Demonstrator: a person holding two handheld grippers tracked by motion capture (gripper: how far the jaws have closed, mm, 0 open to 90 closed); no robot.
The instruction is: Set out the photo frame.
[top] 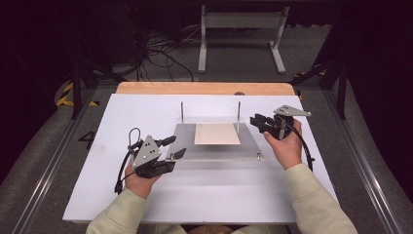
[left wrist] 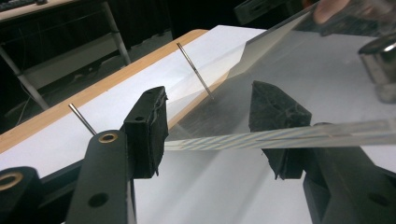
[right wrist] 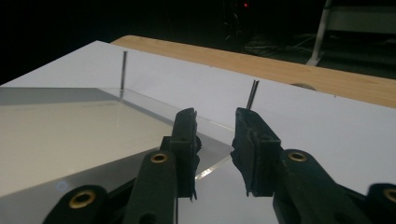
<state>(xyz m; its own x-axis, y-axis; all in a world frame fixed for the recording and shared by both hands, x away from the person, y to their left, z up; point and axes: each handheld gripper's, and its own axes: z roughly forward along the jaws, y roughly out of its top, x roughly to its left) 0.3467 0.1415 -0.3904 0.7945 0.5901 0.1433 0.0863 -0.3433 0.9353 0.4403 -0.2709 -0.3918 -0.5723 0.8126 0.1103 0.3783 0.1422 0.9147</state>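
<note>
A clear acrylic plate [top: 214, 148] lies on the white board [top: 146, 112], with a cream sheet [top: 217, 133] at its back middle. Two thin metal pins [top: 182, 111] [top: 238, 113] stand at its far edge. My left gripper [top: 176, 147] sits at the plate's front left corner. In the left gripper view its jaws [left wrist: 210, 112] stand apart, and the plate's edge [left wrist: 233, 140] crosses between them with no pad seen pressing on it. My right gripper [top: 255, 122] hovers by the back right corner, near the right pin [right wrist: 253, 93]. Its jaws [right wrist: 215, 126] are apart with nothing between them.
The board rests on a wooden table [top: 204, 87] whose far edge shows behind it. Beyond that, a white frame stand [top: 241, 24] and loose cables [top: 160, 53] lie on the floor. Metal rails [top: 360, 170] run along both sides of the table.
</note>
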